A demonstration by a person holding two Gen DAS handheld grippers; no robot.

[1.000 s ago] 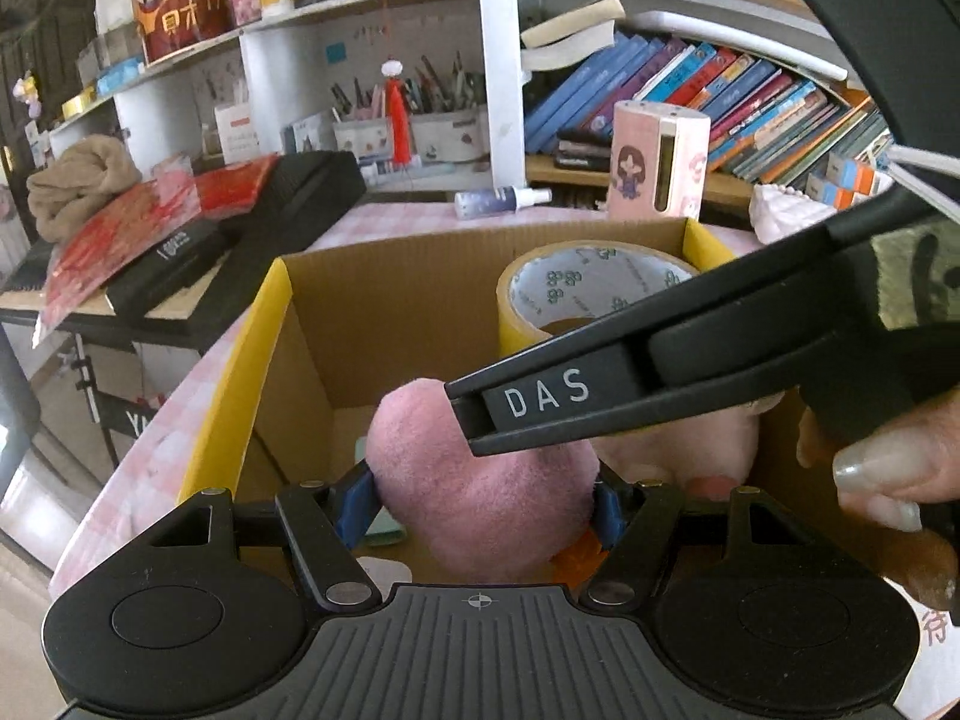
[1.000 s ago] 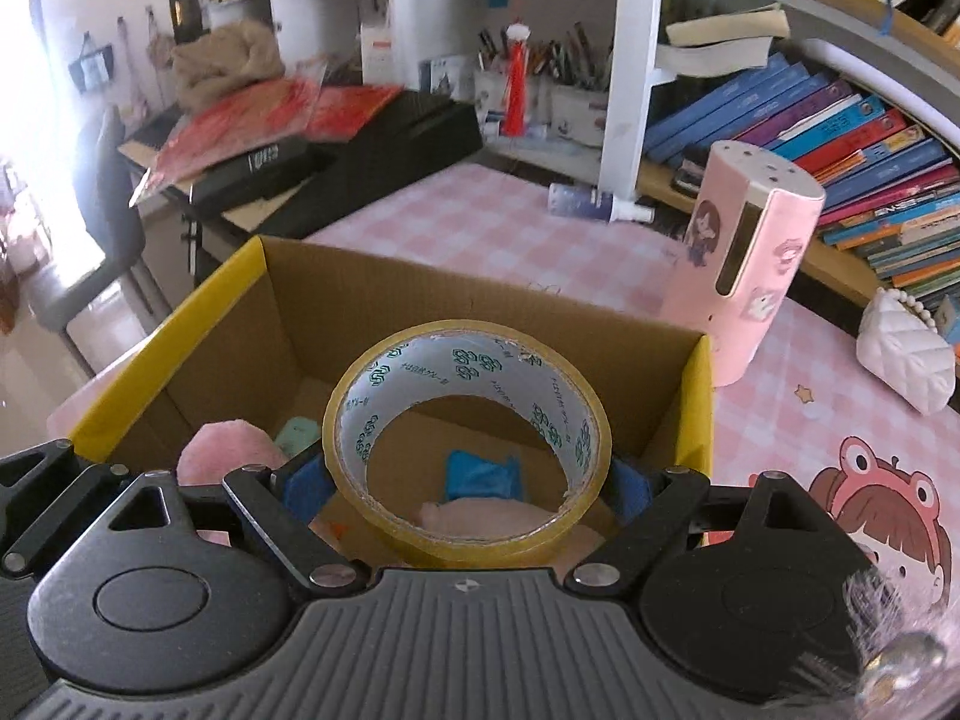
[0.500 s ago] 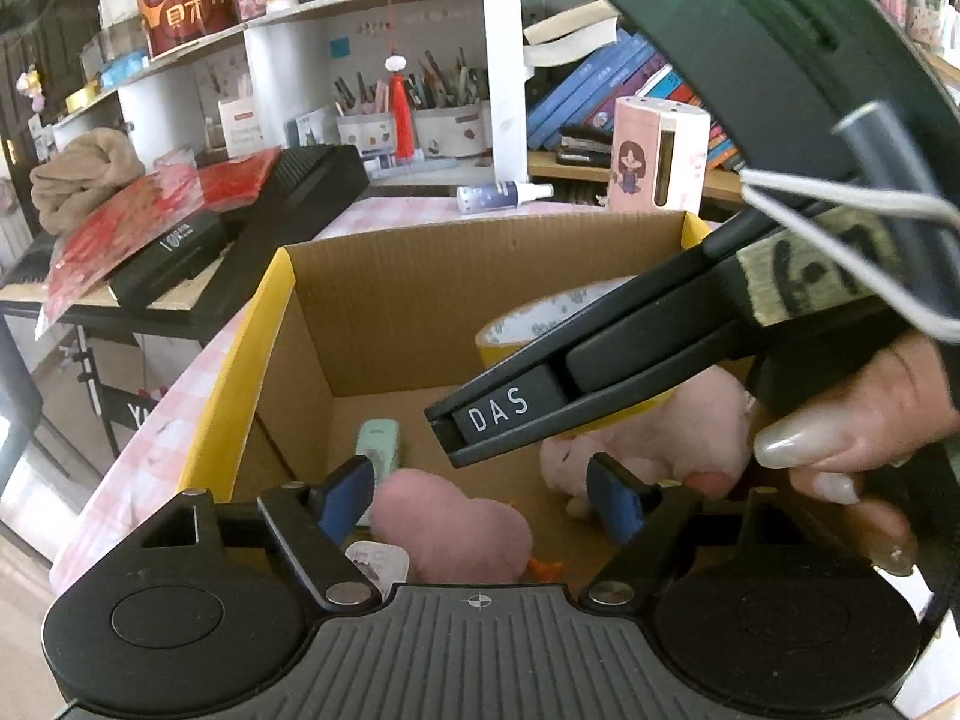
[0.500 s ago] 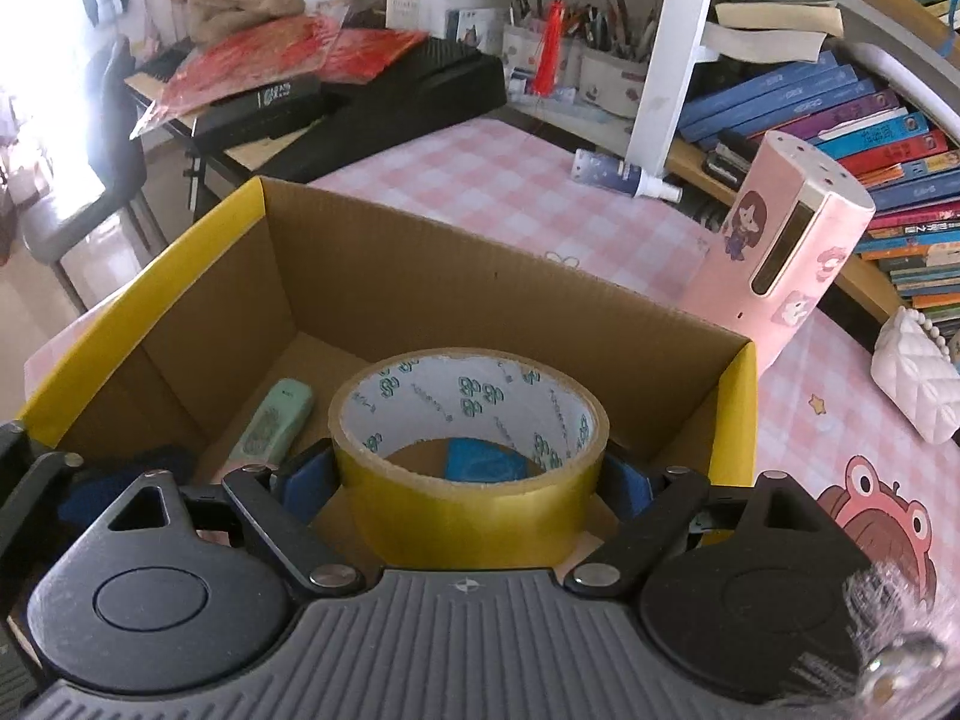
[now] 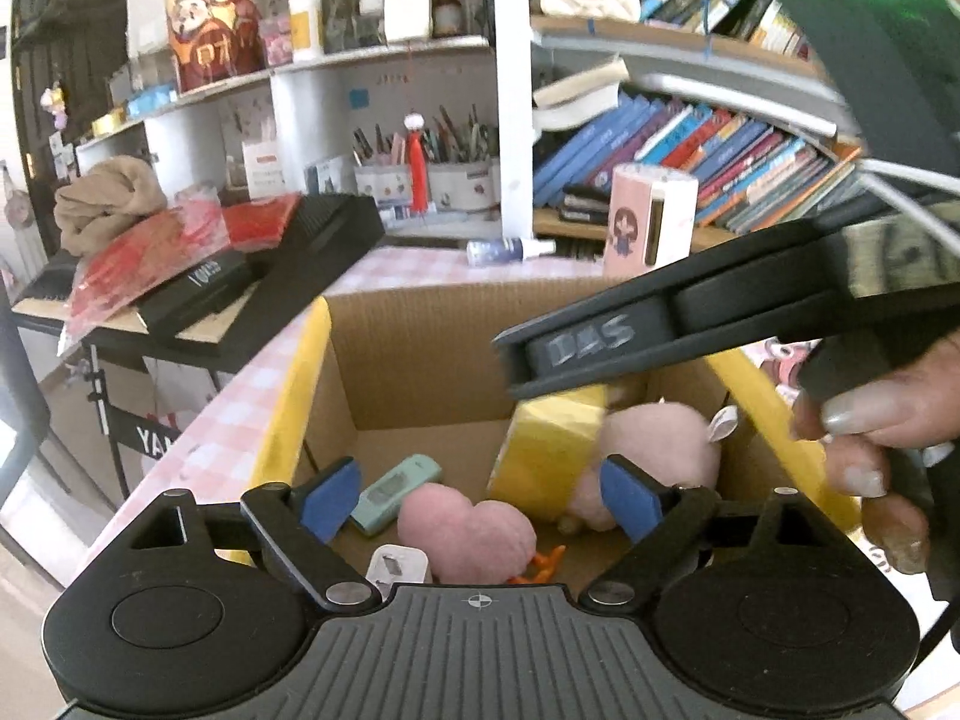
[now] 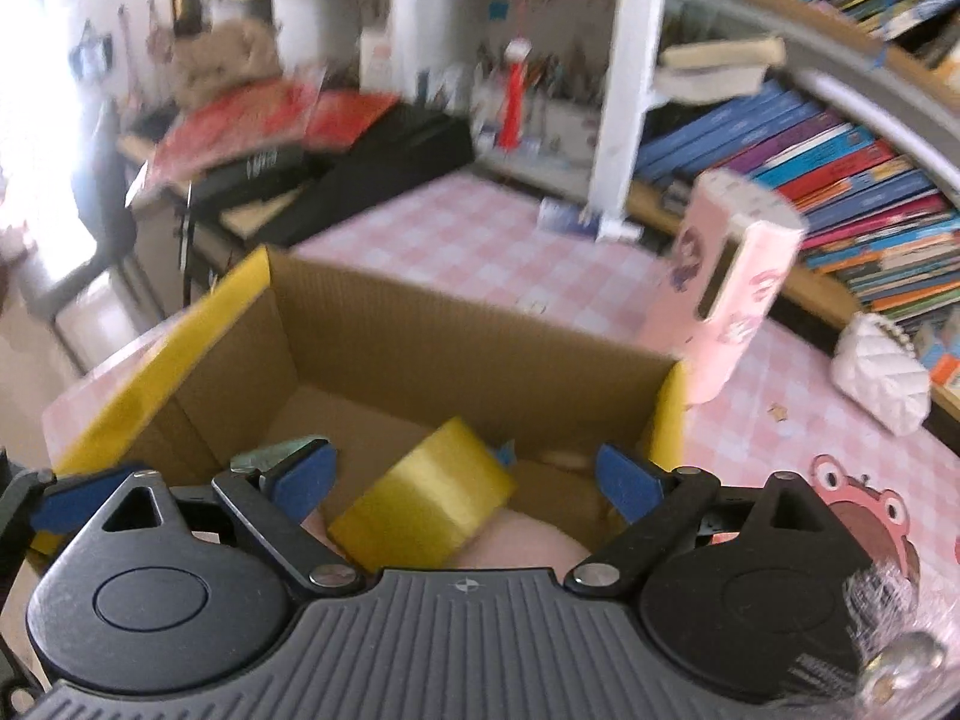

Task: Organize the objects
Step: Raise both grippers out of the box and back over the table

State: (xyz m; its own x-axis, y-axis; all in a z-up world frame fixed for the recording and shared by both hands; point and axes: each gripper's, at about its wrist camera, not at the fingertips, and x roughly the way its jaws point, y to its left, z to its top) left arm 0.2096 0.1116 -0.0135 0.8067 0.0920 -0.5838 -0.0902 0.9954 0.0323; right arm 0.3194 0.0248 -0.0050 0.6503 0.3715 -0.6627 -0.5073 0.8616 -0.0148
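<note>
Both of my grippers hang over the open cardboard box (image 6: pixel 420 336) on the pink checked tablecloth (image 6: pixel 480 240). My right gripper (image 6: pixel 462 477) has just been spreading its jaws; the yellow tape roll (image 6: pixel 429 501) lies tilted between them, touched by neither blue pad, resting against the pink plush pig (image 5: pixel 654 450) on the box floor. My left gripper (image 5: pixel 480 495) has likewise just been widening and stands released, with nothing gripped; the pink plush heart (image 5: pixel 468 531) lies below it, free of both pads.

Contents of the box, left wrist view: 1 mint-green remote (image 5: pixel 396 486), 1 white charger plug (image 5: pixel 399 567), an orange scrap I cannot identify, plus the heart, pig and tape.

Handling, as I judge it: the tape roll is stiff, light and smooth-sided, best taken across its 2 flat faces or through the core. The plush heart is soft and compressible; a pinch across its middle should hold. Outside the box, a pink cartoon-printed holder (image 6: pixel 729 294) and a white quilted purse (image 6: pixel 882 372) stand on the cloth.
</note>
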